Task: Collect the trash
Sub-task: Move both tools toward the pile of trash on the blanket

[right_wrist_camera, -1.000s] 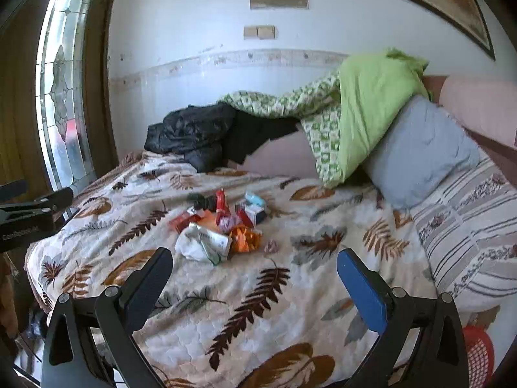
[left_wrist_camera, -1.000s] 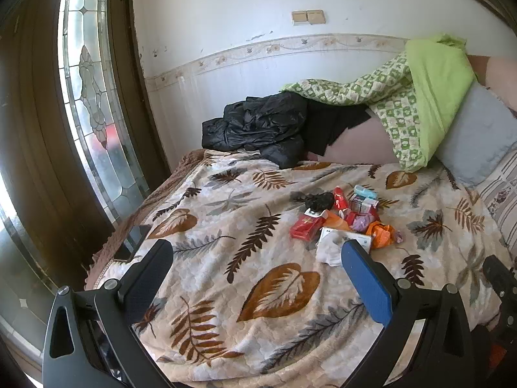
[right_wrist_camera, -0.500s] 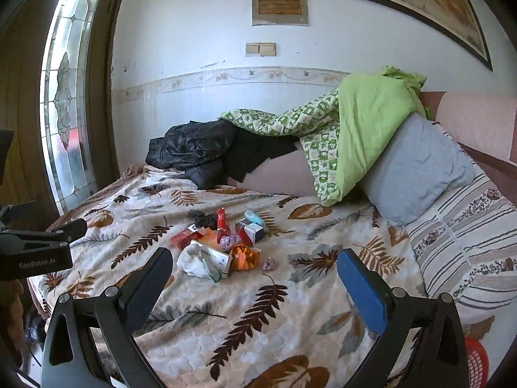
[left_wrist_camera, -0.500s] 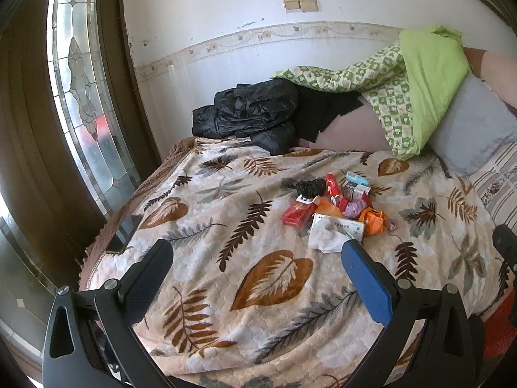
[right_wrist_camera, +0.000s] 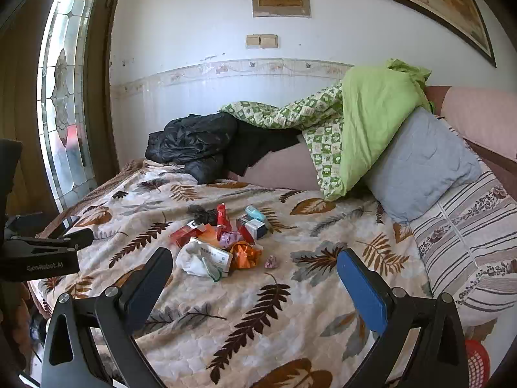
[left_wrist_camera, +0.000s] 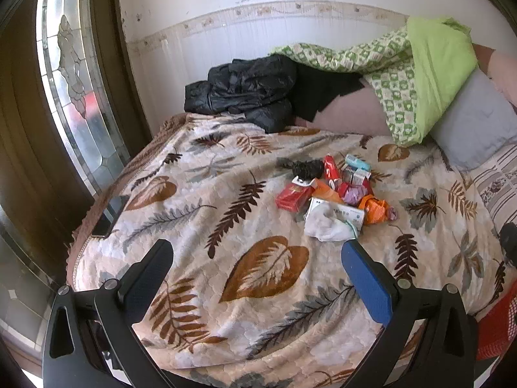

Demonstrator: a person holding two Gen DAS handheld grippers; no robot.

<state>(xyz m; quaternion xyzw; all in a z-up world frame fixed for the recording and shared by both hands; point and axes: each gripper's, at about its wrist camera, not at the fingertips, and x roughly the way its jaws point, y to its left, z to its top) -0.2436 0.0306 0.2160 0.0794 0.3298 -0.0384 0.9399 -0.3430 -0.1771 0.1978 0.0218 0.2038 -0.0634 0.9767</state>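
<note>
A heap of trash (left_wrist_camera: 332, 190) (right_wrist_camera: 223, 239) lies in the middle of a leaf-patterned bedspread (left_wrist_camera: 200, 226) (right_wrist_camera: 290, 297): a red carton (left_wrist_camera: 292, 196), a white crumpled tissue (left_wrist_camera: 324, 224) (right_wrist_camera: 194, 260), an orange wrapper (left_wrist_camera: 374, 210) (right_wrist_camera: 245, 253), a light blue pack (left_wrist_camera: 357, 162) (right_wrist_camera: 255, 212) and a small pink scrap (right_wrist_camera: 271, 262). My left gripper (left_wrist_camera: 257, 252) hovers open over the near edge of the bed, short of the heap. My right gripper (right_wrist_camera: 255, 262) is open too, nothing between its fingers, the heap just beyond its left finger.
A black jacket (left_wrist_camera: 245, 89) (right_wrist_camera: 194, 144), a green quilt (left_wrist_camera: 416, 71) (right_wrist_camera: 355, 119) and a grey pillow (right_wrist_camera: 420, 165) lie at the head of the bed. A dark phone (left_wrist_camera: 108, 215) rests at the bed's left edge. A red basket (right_wrist_camera: 476, 362) (left_wrist_camera: 496, 326) stands low right.
Both views have shifted slightly; the left gripper has come a little closer to the heap and tilted. Both grippers stay open and empty. The trash has not moved.
</note>
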